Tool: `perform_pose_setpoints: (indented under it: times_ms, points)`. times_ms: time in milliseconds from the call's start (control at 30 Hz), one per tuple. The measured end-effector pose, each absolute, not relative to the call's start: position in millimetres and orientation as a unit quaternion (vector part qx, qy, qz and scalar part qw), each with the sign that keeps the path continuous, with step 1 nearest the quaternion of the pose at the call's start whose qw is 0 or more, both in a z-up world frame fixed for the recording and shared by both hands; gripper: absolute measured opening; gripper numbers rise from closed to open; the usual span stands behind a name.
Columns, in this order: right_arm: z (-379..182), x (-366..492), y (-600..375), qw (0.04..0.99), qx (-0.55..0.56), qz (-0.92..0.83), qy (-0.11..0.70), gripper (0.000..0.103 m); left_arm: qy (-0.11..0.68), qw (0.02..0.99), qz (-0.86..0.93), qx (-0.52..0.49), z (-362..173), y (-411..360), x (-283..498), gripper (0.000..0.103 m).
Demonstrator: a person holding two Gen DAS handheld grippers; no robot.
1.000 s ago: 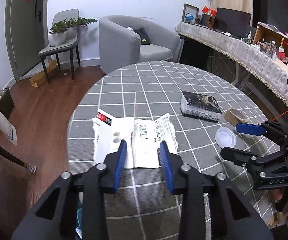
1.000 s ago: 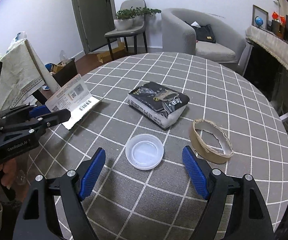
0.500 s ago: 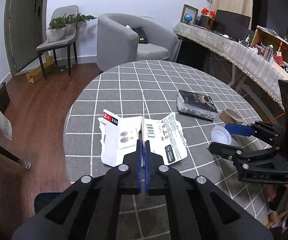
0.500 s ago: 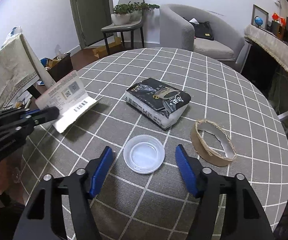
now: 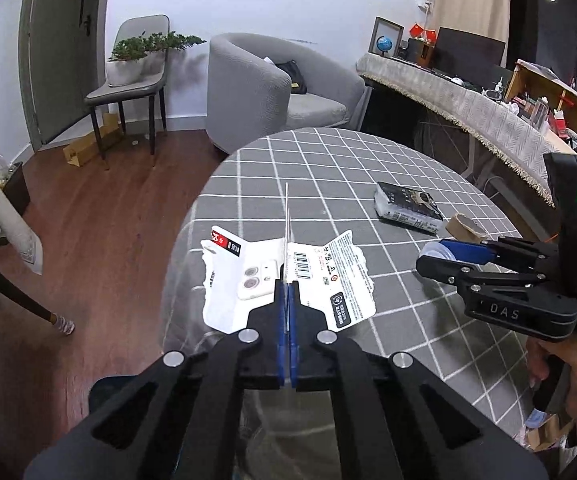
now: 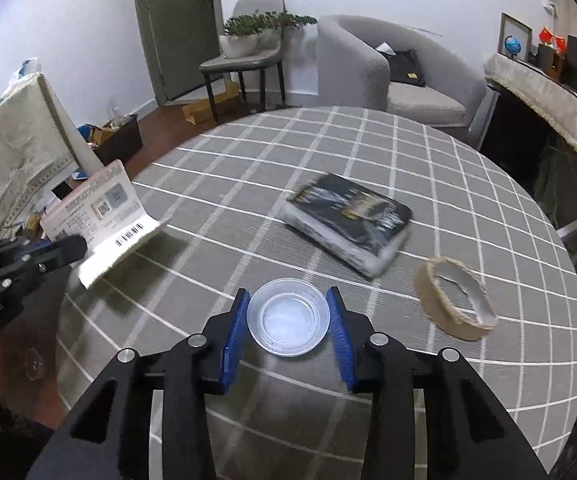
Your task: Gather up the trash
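- Landmark: round table (image 6: 428, 160) under a grey grid-pattern cloth; all positions are given against it.
- Left gripper (image 5: 287, 304): jaws pressed together on the central fold of a torn white package (image 5: 328, 280). The package is lifted clear of the cloth at the table's near-left edge, its two flaps spread to either side of the blue pads.
- From the right wrist view the same package (image 6: 100, 216) stands tilted upright, barcode flap hanging low, over the table's left rim.
- Right gripper (image 6: 288, 320): jaws have just been closing and stand half-wide, with a clear plastic lid (image 6: 288, 322) between them. Both blue pads sit at the lid's rim; firm pressure cannot be told.
- The lid lies flat on the cloth in the table's near-centre.
- Black snack packet (image 6: 348, 222): flat on the table, beyond the lid.
- Brown tape roll (image 6: 454, 302): on the table, right of the lid, apart from it.
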State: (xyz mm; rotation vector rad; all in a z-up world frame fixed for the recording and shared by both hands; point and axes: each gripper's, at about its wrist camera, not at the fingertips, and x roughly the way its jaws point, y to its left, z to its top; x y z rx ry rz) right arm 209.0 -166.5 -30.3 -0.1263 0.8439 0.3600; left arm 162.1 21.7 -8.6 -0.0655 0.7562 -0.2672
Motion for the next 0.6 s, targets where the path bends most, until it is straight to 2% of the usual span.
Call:
perform_pose_setpoints:
  times_ms: [600]
  points:
    - [-21.3, 162.7, -95.8, 0.894, -0.059, 0.237, 0.376, 0.040, 0.369, 0.924, -0.097, -0.032, -7.4, 81.6, 109.6, 0.002]
